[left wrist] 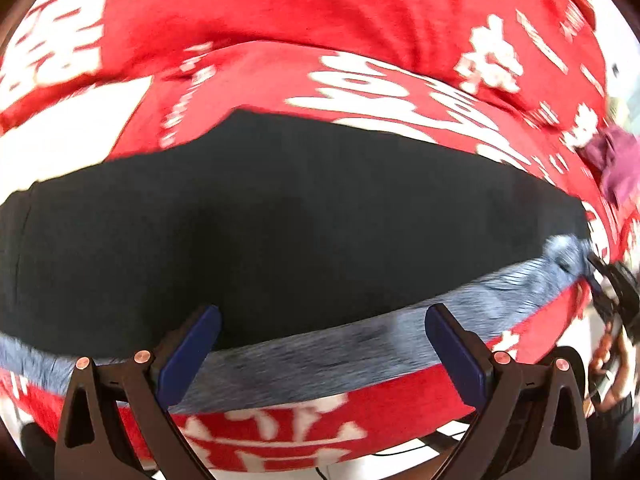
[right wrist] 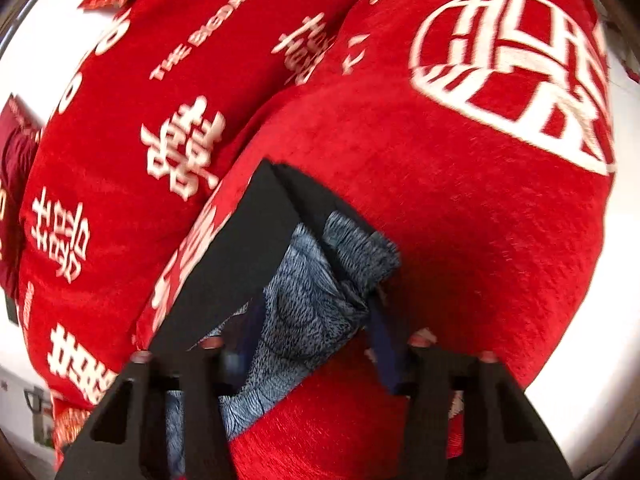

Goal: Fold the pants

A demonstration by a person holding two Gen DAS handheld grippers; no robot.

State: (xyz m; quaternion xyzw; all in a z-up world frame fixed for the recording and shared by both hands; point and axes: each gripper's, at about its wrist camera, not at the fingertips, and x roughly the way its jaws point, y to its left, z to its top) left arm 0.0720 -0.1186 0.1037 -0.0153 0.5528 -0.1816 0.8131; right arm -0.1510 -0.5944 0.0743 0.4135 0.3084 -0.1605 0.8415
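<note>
Black pants (left wrist: 280, 232) with a grey-blue fleece lining (left wrist: 320, 352) lie flat across a red blanket. My left gripper (left wrist: 320, 332) is open, its blue pads (left wrist: 188, 356) spread over the near lined edge, holding nothing. The right gripper's fingers show at the far right of the left wrist view (left wrist: 612, 304), at the pants' corner. In the right wrist view the right gripper (right wrist: 316, 344) is around a bunched corner of lining (right wrist: 320, 280) and black cloth (right wrist: 236, 248); its pads are blurred and partly hidden by the cloth.
A red blanket with white characters (left wrist: 280, 20) covers the bed; it also fills the right wrist view (right wrist: 460, 200). A purple cloth (left wrist: 616, 160) lies at the right. White floor or wall (right wrist: 600, 340) shows beyond the bed edge.
</note>
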